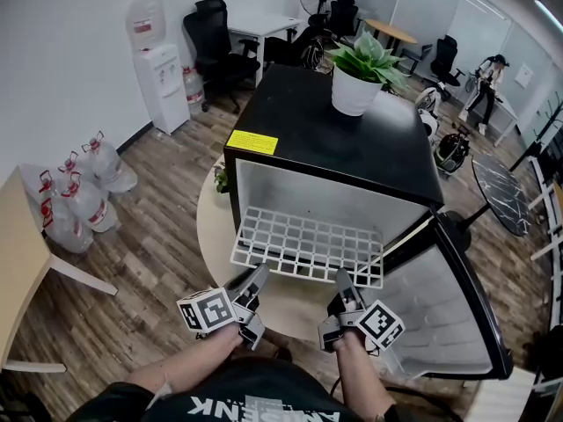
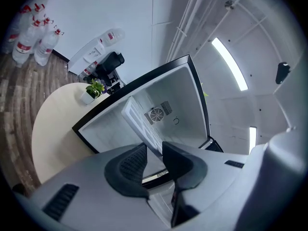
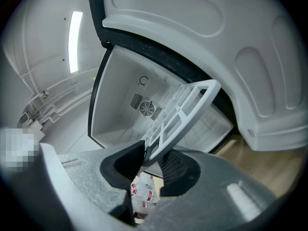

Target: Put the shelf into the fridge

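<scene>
A white grid shelf [image 1: 308, 246] lies level in the mouth of the black mini fridge [image 1: 352, 139], its back part inside and its front edge sticking out. My left gripper [image 1: 255, 280] is shut on the shelf's front left edge, and my right gripper [image 1: 343, 281] is shut on its front right edge. In the left gripper view the shelf [image 2: 142, 124] runs edge-on from the left gripper [image 2: 155, 153] into the white fridge cavity. In the right gripper view the shelf [image 3: 185, 107] rises from the right gripper [image 3: 151, 158] towards the rear fan.
The fridge door [image 1: 449, 315] hangs open at the right. A potted plant [image 1: 361, 77] stands on the fridge top. The fridge rests on a round table [image 1: 215, 227]. Water bottles [image 1: 84, 192], a wooden table [image 1: 26, 262] and a water dispenser [image 1: 163, 82] are at the left.
</scene>
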`<state>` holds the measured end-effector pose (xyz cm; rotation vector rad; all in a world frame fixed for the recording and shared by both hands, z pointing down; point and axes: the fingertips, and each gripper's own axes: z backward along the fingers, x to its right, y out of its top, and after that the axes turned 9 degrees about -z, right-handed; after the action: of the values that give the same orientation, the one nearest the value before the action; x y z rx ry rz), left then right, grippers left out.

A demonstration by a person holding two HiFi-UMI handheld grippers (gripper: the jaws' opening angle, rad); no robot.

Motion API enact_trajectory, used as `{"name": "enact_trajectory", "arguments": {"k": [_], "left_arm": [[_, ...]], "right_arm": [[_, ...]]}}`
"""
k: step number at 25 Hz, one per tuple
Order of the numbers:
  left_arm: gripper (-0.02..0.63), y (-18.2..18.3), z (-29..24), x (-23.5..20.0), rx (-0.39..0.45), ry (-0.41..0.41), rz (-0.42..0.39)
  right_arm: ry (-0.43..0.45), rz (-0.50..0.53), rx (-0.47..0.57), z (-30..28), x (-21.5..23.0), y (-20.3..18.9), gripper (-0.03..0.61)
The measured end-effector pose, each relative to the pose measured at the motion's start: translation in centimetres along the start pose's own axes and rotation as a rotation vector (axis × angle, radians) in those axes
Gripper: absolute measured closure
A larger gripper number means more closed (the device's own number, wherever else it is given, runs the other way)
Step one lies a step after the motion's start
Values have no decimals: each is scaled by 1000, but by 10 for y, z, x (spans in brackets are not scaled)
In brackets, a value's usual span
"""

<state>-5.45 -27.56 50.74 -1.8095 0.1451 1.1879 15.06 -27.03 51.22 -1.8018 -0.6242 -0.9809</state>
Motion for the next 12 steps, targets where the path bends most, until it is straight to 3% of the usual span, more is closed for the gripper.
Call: {"name": "enact_trajectory", "arguments": {"k": [2,3,6,7,10,12], "left_arm": [[517,-3,3,0,2,1,21],[523,-3,3,0,1,2,24],[534,-3,2,-3,-2,9,26],[537,-2,1,-4,-2,12,37],[544,3,-3,-7,-4,14,48],[541,4,-5,-8,-10,10,33]], "right_arm": [[2,22,-2,0,0,1,488],[43,-17,1,-2,-7,0,488],[291,-264,12,-14,-46,-11,488],[292,-265,10,-15,-46,-11,488],[52,-37,-2,-7,-9,-3,488],[23,-40,-3,-8,-4,-4,488]]}}
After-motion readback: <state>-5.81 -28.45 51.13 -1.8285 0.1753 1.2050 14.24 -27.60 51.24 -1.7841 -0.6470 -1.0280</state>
